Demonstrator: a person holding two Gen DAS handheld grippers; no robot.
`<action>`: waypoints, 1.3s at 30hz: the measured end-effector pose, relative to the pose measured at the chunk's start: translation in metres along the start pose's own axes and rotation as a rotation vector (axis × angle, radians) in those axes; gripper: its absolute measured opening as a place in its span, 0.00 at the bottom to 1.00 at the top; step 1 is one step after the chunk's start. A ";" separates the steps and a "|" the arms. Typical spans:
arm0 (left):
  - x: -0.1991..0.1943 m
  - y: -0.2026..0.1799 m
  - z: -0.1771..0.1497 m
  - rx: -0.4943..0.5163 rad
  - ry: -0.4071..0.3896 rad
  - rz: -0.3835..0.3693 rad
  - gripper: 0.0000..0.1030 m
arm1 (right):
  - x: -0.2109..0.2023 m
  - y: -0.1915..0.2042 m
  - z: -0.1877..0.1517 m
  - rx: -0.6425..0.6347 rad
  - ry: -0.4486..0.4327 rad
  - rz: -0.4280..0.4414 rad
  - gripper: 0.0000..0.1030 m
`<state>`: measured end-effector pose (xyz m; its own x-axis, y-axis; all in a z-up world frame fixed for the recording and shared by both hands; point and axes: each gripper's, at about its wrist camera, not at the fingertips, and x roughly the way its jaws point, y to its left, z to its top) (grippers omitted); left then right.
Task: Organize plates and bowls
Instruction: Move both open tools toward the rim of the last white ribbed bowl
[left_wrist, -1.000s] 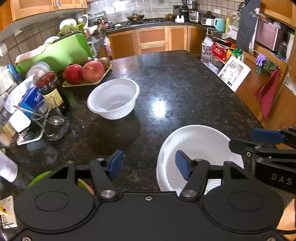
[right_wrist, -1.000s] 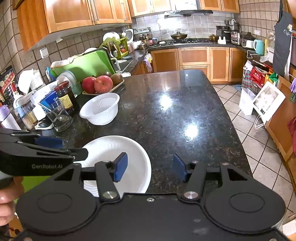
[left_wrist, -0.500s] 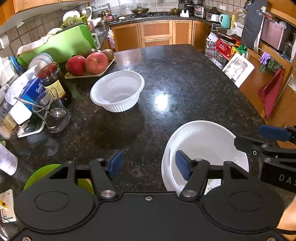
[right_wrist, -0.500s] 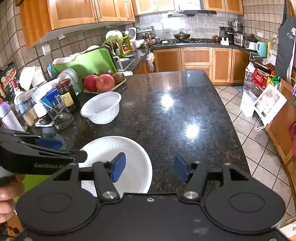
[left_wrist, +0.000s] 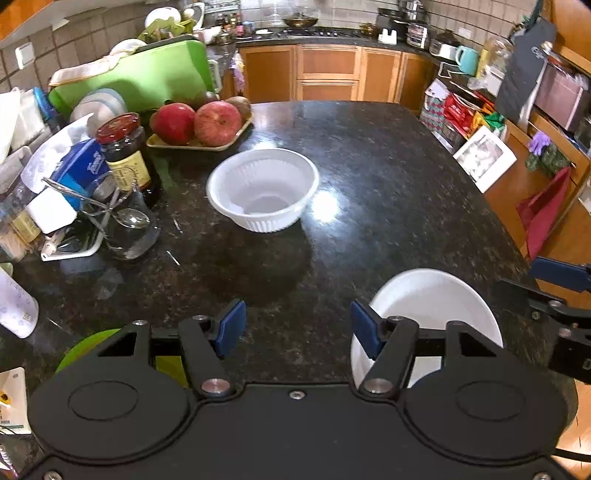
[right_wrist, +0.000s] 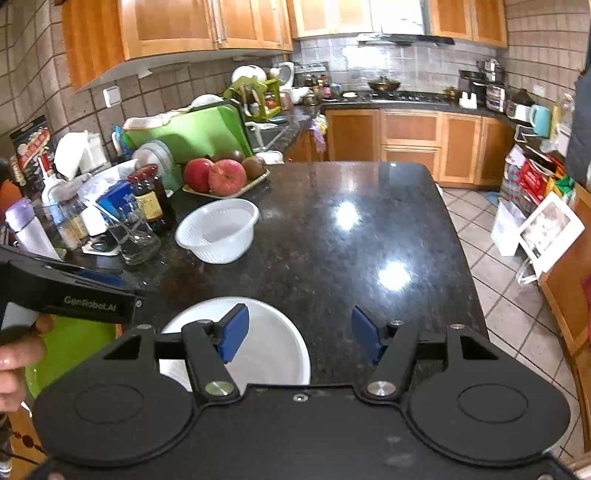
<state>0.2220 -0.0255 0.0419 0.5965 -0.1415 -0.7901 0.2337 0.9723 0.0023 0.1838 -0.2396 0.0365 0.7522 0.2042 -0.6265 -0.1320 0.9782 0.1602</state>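
Note:
A white ribbed bowl (left_wrist: 263, 192) stands on the black granite counter (left_wrist: 388, 206), also in the right wrist view (right_wrist: 218, 230). A white plate (left_wrist: 436, 306) lies near the counter's front edge, right of my left gripper (left_wrist: 297, 326); it also shows in the right wrist view (right_wrist: 269, 343), under that gripper's left finger. A green plate (left_wrist: 88, 347) lies at the front left, also in the right wrist view (right_wrist: 70, 347). My left gripper is open and empty, short of the bowl. My right gripper (right_wrist: 299, 334) is open and empty above the counter's front edge.
A tray of apples (left_wrist: 201, 125), a dark jar (left_wrist: 127, 155), a glass with spoons (left_wrist: 127, 229) and a green cutting board (left_wrist: 140, 79) crowd the counter's left side. A white bottle (left_wrist: 14, 306) stands at the far left. Tiled floor (right_wrist: 509, 295) lies right of the counter.
My left gripper has moved forward and left towards the white bowl, so the white plate sits further right in its view. My right gripper has drawn back slightly. Both stay open.

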 end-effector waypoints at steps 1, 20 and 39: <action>0.000 0.003 0.003 -0.009 0.002 0.005 0.64 | 0.001 -0.001 0.005 0.006 0.005 0.015 0.63; 0.044 0.060 0.073 -0.150 0.041 0.132 0.64 | 0.100 0.011 0.118 -0.044 0.170 0.146 0.63; 0.107 0.075 0.102 -0.176 0.133 0.094 0.70 | 0.210 0.026 0.142 -0.021 0.328 0.133 0.61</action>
<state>0.3821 0.0136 0.0201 0.5001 -0.0341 -0.8653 0.0371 0.9991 -0.0180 0.4304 -0.1765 0.0176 0.4804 0.3279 -0.8135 -0.2307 0.9421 0.2435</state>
